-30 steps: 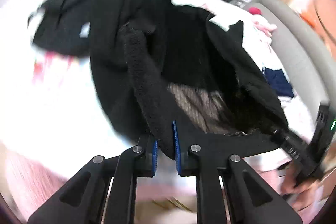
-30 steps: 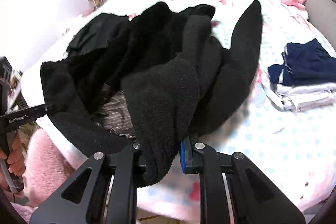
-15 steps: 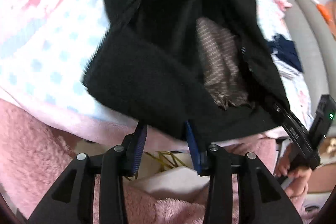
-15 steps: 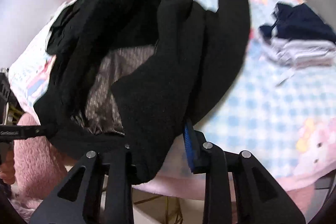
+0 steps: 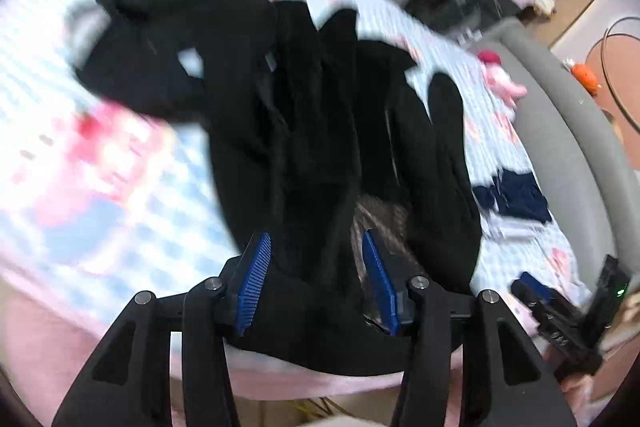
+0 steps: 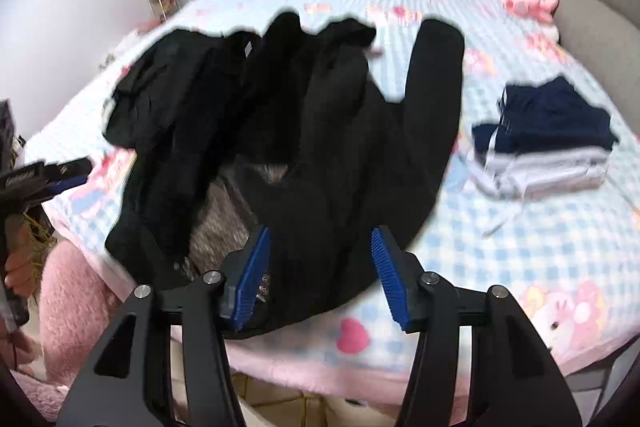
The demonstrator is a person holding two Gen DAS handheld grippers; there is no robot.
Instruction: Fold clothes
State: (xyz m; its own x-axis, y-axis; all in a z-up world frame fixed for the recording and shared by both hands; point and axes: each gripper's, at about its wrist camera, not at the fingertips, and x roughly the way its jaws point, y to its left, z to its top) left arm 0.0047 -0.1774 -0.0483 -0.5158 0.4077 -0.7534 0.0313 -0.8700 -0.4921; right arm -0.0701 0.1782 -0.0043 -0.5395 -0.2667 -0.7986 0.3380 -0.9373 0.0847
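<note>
— What's on the bed point(image 6: 520, 251)?

— Blue-and-white checked sheet, pink cartoon prints, filling most of both views. Across the middle lies a black fleece jacket point(image 6: 320, 147), opened out, grey striped lining showing near the bottom edge. Its long axis runs from the bottom centre of the frame up toward the upper centre, hem nearest the cameras, at the near edge of the mattress. One sleeve point(image 6: 434, 75) points straight up at right of centre in the right wrist view.

— Anything beside it?

— At the right, well apart, a folded stack point(image 6: 548, 147): navy on top, grey beneath. A pink plush toy point(image 6: 528, 3) sits at the upper right by the grey headboard.

— And the tools?

— The left hand-held gripper point(image 5: 316, 283) has just been opening; its blue pads stand apart, hem between them, not pressed. The right hand-held gripper point(image 6: 320, 275) likewise: jaws just spread, fleece lying loose in the gap.
</note>
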